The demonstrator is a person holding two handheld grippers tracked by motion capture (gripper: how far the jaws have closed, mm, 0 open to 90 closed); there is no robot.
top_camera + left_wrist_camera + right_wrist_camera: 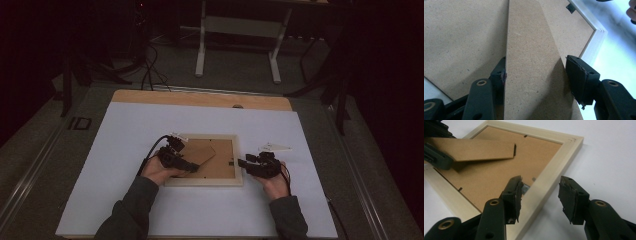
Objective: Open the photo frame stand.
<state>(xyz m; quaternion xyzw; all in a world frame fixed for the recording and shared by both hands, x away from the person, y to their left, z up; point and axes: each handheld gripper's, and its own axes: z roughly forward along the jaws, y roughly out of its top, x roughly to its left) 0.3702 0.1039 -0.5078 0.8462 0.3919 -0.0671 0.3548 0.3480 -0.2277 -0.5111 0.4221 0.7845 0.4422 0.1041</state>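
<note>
A pale wooden picture frame (205, 136) lies face down on the white sheet, its brown backing board (222, 160) facing up. My left gripper (192, 169) is shut on the brown stand flap (531, 50), one pad on each long edge. In the right gripper view the flap (479, 148) is raised off the backing board, with the left gripper (435, 157) at its far end. My right gripper (540, 197) is open and straddles the frame's right rail (549, 177). One pad sits inside by a small metal tab (525, 188); the other is outside, over the sheet.
The white sheet (150, 130) covers most of the wooden table (200, 98), with bare room all round the frame. Beyond the far edge are white desk legs (200, 50) and cables on the floor (150, 70).
</note>
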